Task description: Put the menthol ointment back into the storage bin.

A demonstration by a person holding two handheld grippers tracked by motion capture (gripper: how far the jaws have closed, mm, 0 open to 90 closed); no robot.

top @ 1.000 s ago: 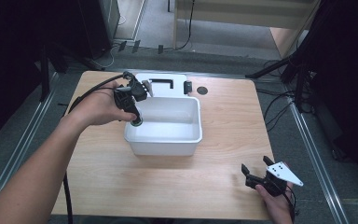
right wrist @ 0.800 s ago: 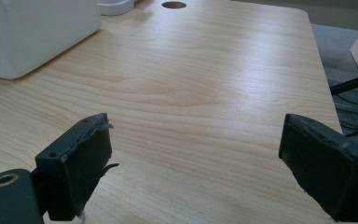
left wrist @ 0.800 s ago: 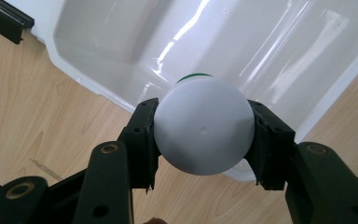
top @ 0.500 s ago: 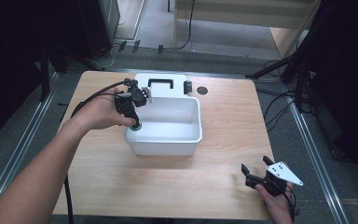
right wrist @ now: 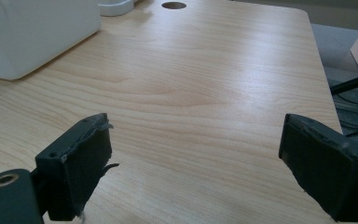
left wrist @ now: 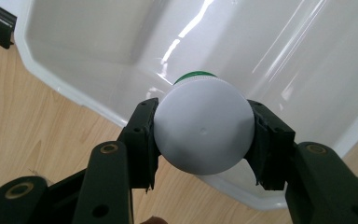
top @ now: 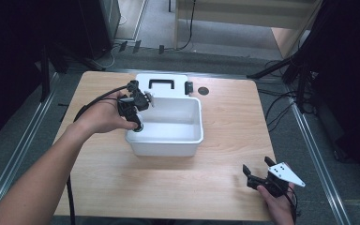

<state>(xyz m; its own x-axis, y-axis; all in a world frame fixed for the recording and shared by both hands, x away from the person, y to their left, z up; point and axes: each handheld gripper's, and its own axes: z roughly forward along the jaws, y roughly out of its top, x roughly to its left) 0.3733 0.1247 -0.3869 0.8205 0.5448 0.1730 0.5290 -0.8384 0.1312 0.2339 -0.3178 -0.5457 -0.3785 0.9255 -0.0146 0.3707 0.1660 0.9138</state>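
Observation:
My left gripper (top: pixel 138 123) hangs over the left rim of a white plastic tub (top: pixel 187 138), pointing down. It is shut on a white-capped bottle (left wrist: pixel 203 130) with a green band under the cap; the jaws press both sides of the cap above the tub (left wrist: pixel 98 51). My right gripper (top: pixel 258 171) rests low at the table's front right corner, open, with bare wood between its jaws (right wrist: pixel 193 140). The bottle's body is hidden beneath its cap.
The tub's white lid (top: pixel 164 85) with a black handle lies flat behind the tub. A round hole (top: pixel 203 91) sits in the tabletop at the back. A black cable (top: pixel 93 102) trails from the left gripper. The table's edge is close to the right gripper.
The left gripper has shifted slightly toward the tub's near left corner with the bottle still in it. The right gripper has stayed where it was.

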